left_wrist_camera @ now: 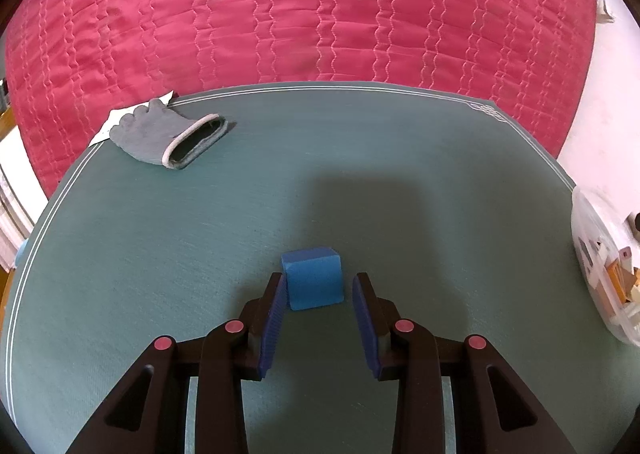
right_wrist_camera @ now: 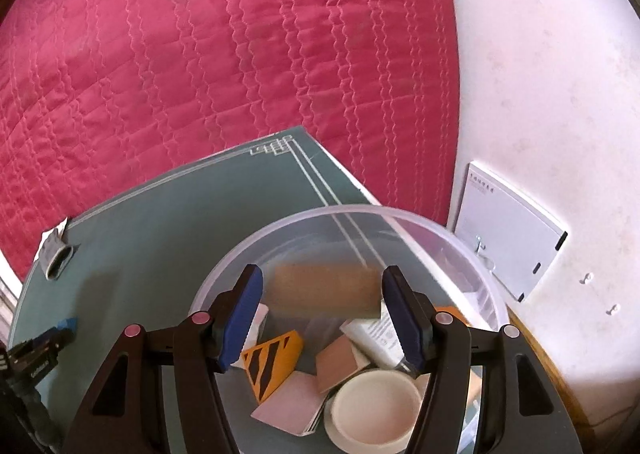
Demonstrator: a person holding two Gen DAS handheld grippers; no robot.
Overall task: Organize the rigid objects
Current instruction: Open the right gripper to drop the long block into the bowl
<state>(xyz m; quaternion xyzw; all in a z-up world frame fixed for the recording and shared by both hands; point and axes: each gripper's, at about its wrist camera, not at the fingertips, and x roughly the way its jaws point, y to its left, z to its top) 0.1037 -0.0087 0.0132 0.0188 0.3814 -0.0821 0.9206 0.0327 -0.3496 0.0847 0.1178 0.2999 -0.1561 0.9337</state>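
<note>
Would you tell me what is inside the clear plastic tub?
The clear plastic tub holds a white round lid, a yellow-and-black striped piece, pink cards and a blurred tan block. Anything beneath them is hidden.

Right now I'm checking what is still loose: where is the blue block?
In the left wrist view, the blue block sits on the green mat, between the open left gripper fingers.
</note>
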